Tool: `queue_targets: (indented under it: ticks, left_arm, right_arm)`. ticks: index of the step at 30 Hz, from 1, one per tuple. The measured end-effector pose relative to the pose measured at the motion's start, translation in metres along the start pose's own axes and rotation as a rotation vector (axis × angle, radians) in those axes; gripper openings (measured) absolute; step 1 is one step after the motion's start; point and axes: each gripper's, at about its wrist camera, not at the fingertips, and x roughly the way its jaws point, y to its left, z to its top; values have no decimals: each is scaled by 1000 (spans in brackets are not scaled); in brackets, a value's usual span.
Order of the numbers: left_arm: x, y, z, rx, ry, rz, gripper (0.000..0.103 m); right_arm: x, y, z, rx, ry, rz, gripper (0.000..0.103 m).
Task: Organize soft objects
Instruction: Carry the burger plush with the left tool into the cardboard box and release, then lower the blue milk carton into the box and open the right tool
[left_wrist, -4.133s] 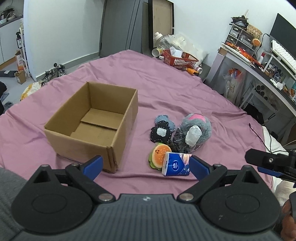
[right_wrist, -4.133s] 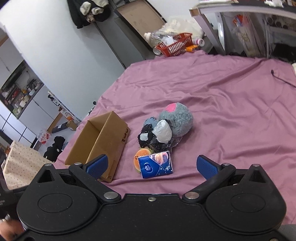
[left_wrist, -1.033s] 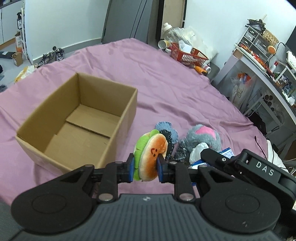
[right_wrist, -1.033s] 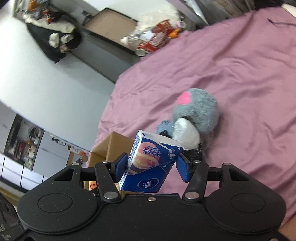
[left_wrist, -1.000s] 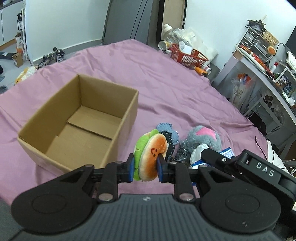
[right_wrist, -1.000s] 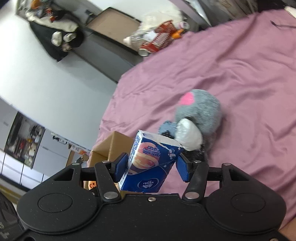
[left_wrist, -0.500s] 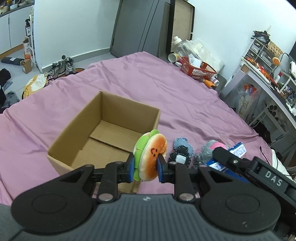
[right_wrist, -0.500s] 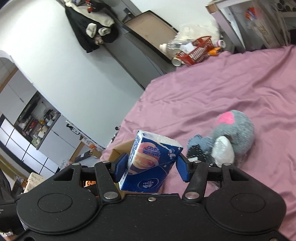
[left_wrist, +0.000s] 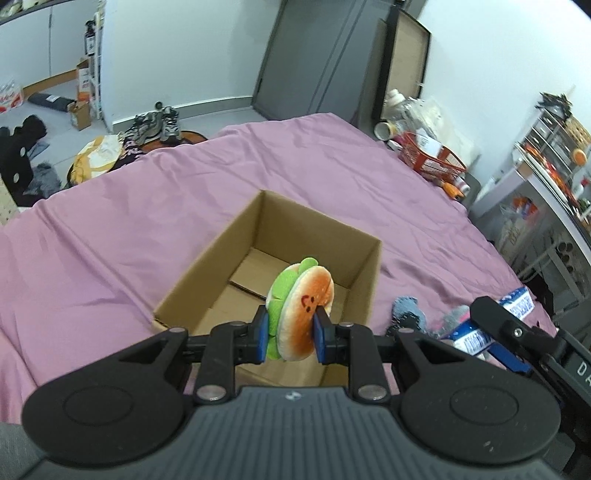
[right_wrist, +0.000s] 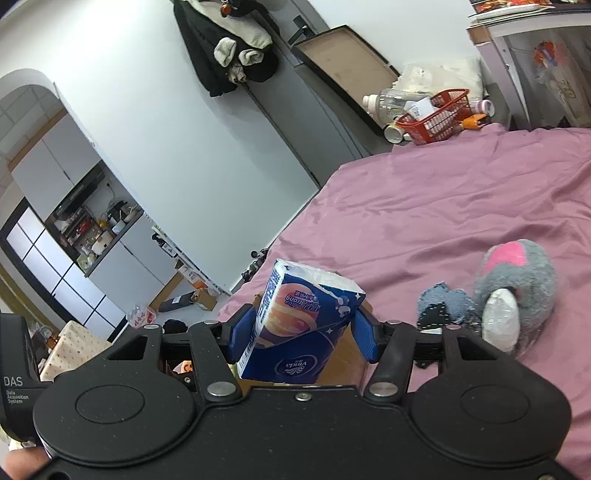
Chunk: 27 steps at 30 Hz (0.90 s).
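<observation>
Left gripper (left_wrist: 290, 334) clenched on burger plush (left_wrist: 301, 314), held above cardboard box (left_wrist: 221, 254) mid-bed, likely for a drop. Right gripper (right_wrist: 303, 334) squeezing tissue pack (right_wrist: 303, 321) aloft beside it. Grey plush (right_wrist: 517, 284) lying on purple bed (right_wrist: 443, 206).

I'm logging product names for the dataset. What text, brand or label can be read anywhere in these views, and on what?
"Vinda": tissue pack, on its blue lower face, held in the right gripper.
"DAS" and "Data Acquisition System": left gripper housing, seen at the right wrist view's left edge.
Tissue pack's other print, and the red basket's paper label: too small to read.
</observation>
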Motion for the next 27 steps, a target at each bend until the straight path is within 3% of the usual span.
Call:
queue_targets:
  ticks: [10,18,24,27]
  left_arm:
    - [13,24,4,-36,26,9,26]
    - [20,33,6,-58,57,32,42]
    - [16,35,10,-61,48,46,47]
    - [13,35,11,-60,46,55,47]
  right_arm:
    - [21,23,-13,-59,33,33,56]
    - [34,34,-20,-74,99,58,57]
    - [38,38,-26,-70,170,67,62]
    - [31,37,-25,-56,163,56,79]
